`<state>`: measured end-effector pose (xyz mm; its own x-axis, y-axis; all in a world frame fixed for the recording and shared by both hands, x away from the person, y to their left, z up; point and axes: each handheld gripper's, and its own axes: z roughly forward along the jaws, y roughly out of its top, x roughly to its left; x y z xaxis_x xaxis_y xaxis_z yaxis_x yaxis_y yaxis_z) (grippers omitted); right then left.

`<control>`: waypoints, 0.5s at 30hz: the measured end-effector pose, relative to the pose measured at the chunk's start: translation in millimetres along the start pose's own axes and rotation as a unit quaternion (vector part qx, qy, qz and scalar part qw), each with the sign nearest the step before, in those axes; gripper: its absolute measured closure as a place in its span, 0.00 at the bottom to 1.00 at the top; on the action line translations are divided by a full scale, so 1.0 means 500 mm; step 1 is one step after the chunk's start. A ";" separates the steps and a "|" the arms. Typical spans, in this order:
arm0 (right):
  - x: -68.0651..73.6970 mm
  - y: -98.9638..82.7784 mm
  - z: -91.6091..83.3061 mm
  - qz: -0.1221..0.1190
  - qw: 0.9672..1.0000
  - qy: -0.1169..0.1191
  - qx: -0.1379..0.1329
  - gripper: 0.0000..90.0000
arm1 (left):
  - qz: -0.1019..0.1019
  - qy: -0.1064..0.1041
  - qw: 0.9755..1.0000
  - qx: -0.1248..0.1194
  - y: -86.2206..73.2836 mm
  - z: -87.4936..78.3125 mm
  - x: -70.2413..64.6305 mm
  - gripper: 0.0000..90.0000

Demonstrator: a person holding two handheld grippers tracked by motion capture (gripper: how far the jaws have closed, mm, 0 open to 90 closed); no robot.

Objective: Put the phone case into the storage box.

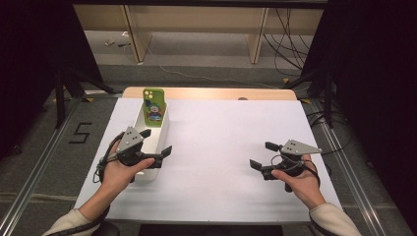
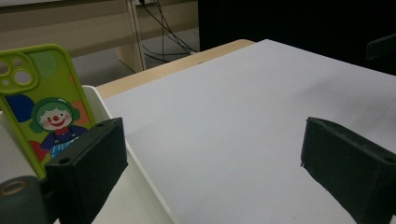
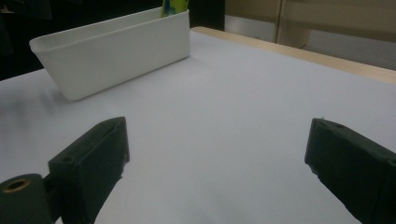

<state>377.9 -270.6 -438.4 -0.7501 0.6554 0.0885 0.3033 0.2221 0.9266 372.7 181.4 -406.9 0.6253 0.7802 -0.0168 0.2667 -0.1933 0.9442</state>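
Note:
A green phone case (image 1: 154,106) with a clown picture stands upright at the far end of a long white bin (image 1: 163,132) on the table's left side. In the left gripper view the phone case (image 2: 42,102) leans against the bin's end wall, just beyond the left jaw. My left gripper (image 1: 156,142) hovers open over the bin's near half, one jaw inside the bin and one outside its rim. My right gripper (image 1: 263,155) is open above the bare white table surface at the right, nothing between its jaws. The right gripper view shows the white bin (image 3: 116,49) off to the far left.
The white table top (image 1: 221,142) has a wooden strip (image 1: 209,93) along its far edge. Beyond it are shelf legs and cables on the floor. Dark stands flank both sides of the table.

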 end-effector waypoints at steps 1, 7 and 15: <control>0.000 0.000 0.000 0.000 1.000 0.000 0.000 0.08 | 0.000 0.001 1.000 0.000 0.000 -0.001 0.000 0.07; 0.002 0.000 -0.001 -0.001 1.000 0.000 -0.002 0.08 | -0.001 0.002 1.000 0.000 -0.003 -0.004 0.001 0.07; 0.006 0.000 -0.002 -0.003 1.000 0.003 0.001 0.08 | -0.002 0.003 1.000 0.000 -0.005 -0.007 0.001 0.07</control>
<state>375.2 -269.4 -438.1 -0.7551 0.6500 0.0853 0.2999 0.2268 0.9266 369.9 184.4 -408.1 0.6203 0.7842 -0.0182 0.2683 -0.1903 0.9444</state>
